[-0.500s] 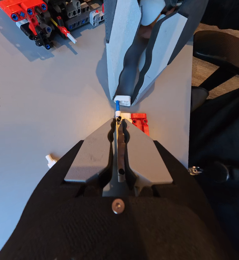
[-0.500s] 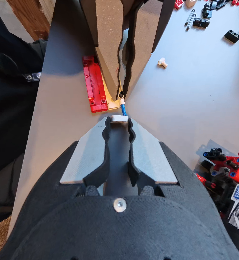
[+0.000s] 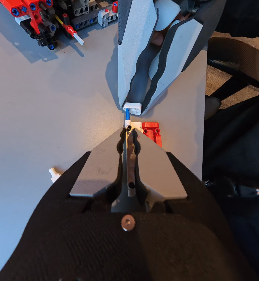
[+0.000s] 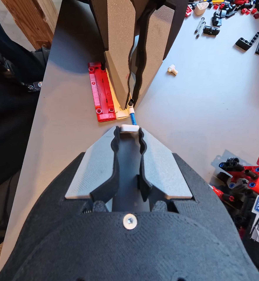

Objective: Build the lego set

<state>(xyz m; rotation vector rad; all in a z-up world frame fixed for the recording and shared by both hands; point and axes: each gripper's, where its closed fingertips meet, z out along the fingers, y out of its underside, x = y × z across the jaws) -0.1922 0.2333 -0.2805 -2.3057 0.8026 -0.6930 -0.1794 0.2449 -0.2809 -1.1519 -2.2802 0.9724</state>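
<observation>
Right wrist view: white beam (image 4: 129, 128) between right tool (image 4: 129, 130) tips, seemingly on blue axle (image 4: 133, 118).

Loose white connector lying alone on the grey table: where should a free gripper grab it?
Grip the small white connector across its round barrel, coming straight down from above. It lies on its side, apart from other parts, its thinner stub sticking out sideways; close the fingers across the barrel, clear of the stub.

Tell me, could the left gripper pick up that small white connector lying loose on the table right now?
Probably not yet: the left gripper is shut on the white beam, so its fingers are occupied. The white connector itself lies unobstructed beside it.
</observation>
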